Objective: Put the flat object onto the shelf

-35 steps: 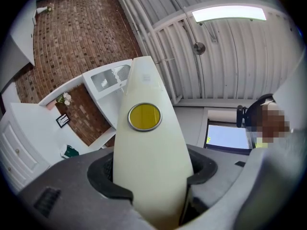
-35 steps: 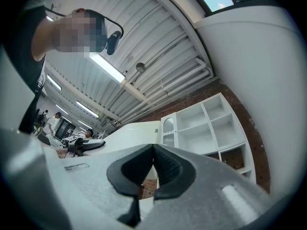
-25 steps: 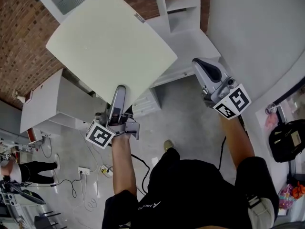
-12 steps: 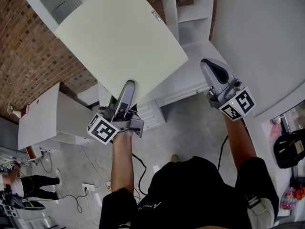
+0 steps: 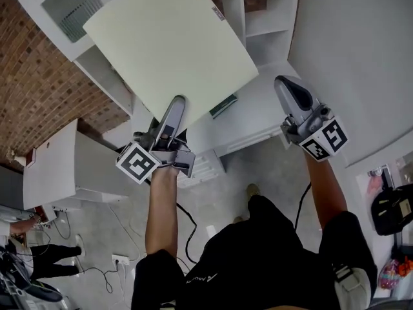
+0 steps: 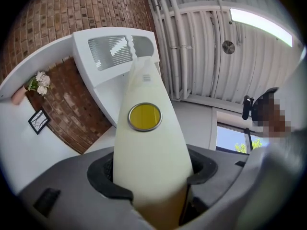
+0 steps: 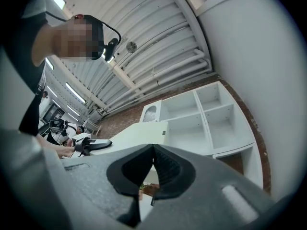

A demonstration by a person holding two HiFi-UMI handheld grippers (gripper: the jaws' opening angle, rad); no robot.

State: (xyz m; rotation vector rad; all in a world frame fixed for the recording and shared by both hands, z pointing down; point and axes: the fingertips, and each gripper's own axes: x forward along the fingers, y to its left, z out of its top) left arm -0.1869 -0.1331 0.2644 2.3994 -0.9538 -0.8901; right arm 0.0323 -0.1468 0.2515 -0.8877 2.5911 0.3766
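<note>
Cream-coloured flat panel, gripped by the left gripper, raised in front of the white shelf unit.
Head view: the left gripper clamps the panel's near edge, and the tilted panel hides part of the shelf unit, with a brick wall at the left; the right gripper is well apart at the right. Left gripper view: both pads press on the panel (a yellow disc in a metal ring sits on its face). Right gripper view: the 2 jaws meet with nothing between them, and the panel shows left of the shelf's open compartments.
</note>
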